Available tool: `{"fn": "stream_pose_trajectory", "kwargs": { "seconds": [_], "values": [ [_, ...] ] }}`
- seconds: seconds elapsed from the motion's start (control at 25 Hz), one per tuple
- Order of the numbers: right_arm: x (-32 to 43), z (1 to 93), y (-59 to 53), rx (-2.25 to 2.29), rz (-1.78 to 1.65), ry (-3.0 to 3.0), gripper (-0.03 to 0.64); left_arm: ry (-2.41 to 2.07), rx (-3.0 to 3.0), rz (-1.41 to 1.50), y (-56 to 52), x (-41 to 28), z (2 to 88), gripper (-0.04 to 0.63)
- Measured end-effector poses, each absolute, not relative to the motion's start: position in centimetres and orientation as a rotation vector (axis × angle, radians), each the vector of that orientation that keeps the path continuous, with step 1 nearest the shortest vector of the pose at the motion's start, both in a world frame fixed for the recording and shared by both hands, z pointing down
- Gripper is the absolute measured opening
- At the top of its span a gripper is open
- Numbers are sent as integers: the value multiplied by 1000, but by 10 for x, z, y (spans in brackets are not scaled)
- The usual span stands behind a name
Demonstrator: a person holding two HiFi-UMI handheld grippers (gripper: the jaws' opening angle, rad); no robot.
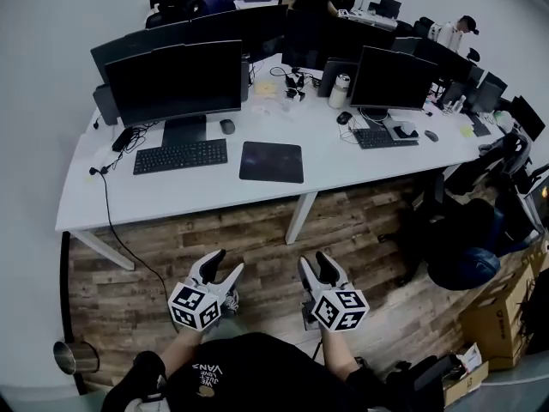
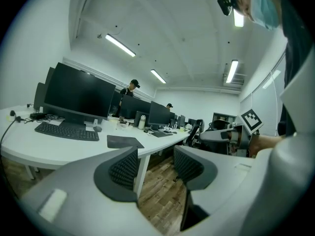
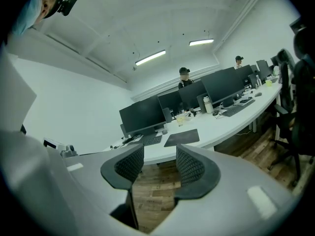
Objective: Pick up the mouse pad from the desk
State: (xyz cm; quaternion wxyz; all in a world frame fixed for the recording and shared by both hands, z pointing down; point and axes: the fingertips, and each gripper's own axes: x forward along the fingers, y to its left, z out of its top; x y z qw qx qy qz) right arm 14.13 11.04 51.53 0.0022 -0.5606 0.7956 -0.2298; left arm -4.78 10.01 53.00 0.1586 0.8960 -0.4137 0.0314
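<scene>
Dark rectangular mouse pad point(image 1: 271, 161), flat on white desk point(image 1: 343, 166), right of keyboard point(image 1: 180, 156)

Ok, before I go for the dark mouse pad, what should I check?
1. Left gripper open and empty: ok.
2. Right gripper open and empty: ok.
3. Dark rectangular mouse pad flat on the white desk, nothing on top: ok.
4. Pad clear of the black keyboard: ok, a gap shows.
5. Grippers within reach of the pad: not ok, both hang over the wooden floor, short of the desk.
</scene>
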Motion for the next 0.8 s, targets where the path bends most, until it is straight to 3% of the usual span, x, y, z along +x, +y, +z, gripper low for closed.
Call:
{"fn": "stream_pose_trajectory", "kwargs": {
  "seconds": [0.8],
  "values": [
    [94,508,-81,-1917,-682,2350,193,-1017,2621,137,-112,-96,533,204]
  ]
}}
